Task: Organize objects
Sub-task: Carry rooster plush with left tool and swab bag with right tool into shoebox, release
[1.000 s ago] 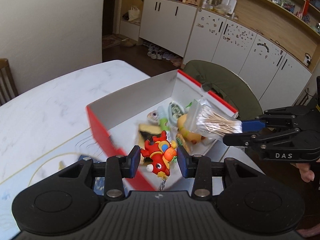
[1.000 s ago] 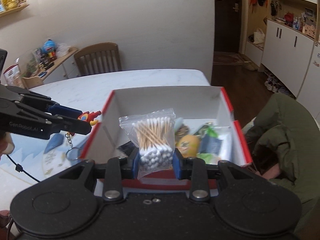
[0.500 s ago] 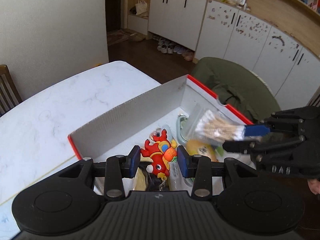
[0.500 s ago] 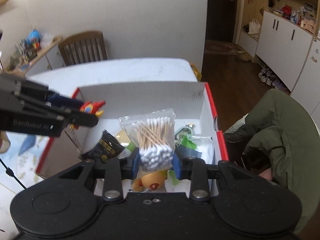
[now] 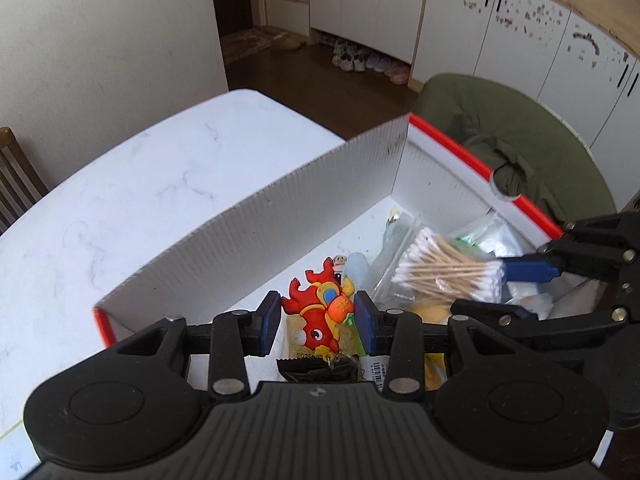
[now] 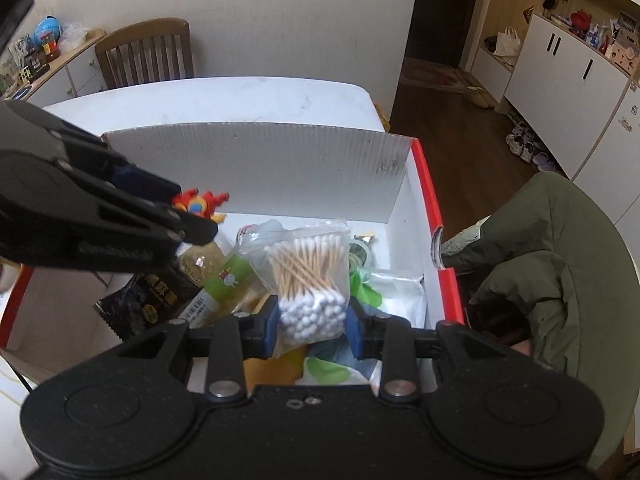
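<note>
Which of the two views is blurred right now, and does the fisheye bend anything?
Left wrist view: sharp on the red toy; the swab bag is slightly smeared. Right wrist view: swab bag crisp, but the left gripper is blurred. Both views bow the box and the cabinets.

A yellow card [image 5: 316,354] under the toy seemingly reads "2025".
</note>
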The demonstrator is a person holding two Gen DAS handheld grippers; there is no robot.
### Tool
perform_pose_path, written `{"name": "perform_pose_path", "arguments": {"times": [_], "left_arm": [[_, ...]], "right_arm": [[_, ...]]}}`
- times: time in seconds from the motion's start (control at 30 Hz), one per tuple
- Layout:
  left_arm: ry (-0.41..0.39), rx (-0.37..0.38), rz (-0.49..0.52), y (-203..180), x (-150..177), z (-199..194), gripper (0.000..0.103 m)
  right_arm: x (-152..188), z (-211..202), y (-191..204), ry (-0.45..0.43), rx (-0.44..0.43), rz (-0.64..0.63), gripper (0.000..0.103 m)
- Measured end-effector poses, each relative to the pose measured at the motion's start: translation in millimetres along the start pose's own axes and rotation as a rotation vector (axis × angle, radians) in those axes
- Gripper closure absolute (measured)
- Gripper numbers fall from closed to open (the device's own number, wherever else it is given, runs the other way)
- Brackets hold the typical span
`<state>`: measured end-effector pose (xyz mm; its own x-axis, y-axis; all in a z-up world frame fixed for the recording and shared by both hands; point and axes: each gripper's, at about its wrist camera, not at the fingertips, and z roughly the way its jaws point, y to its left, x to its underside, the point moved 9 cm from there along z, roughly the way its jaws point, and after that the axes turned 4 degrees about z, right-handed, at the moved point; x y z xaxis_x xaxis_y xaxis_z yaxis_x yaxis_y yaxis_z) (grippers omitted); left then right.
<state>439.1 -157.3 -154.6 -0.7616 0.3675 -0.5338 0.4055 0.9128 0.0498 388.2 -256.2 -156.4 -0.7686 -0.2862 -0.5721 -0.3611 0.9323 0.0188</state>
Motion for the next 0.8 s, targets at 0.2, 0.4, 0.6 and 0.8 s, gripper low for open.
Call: {"name": "perform_pose_path", "arguments": {"times": [0.2,0.4,0.6,0.8], "left_arm": [[0.055,0.003,-0.041,4,8,21,0.065],[0.109,0.008,-0.059,8,19,35,0.065],[0.117,0.010,-0.061,8,20,40,0.064],[0.109,0.001,-0.060,7,20,41,0.058]], "right_arm": [[-4,1,0,0.000,0.000,-0.024,0.070],[-5,0,1,0.004,-0.007,-0.034,0.070],[-4,-2,-1,0.000,-0.013,-0.021,0.070],[-2,-5,-2,-0.009,-0.035,-0.010,0.069]]}}
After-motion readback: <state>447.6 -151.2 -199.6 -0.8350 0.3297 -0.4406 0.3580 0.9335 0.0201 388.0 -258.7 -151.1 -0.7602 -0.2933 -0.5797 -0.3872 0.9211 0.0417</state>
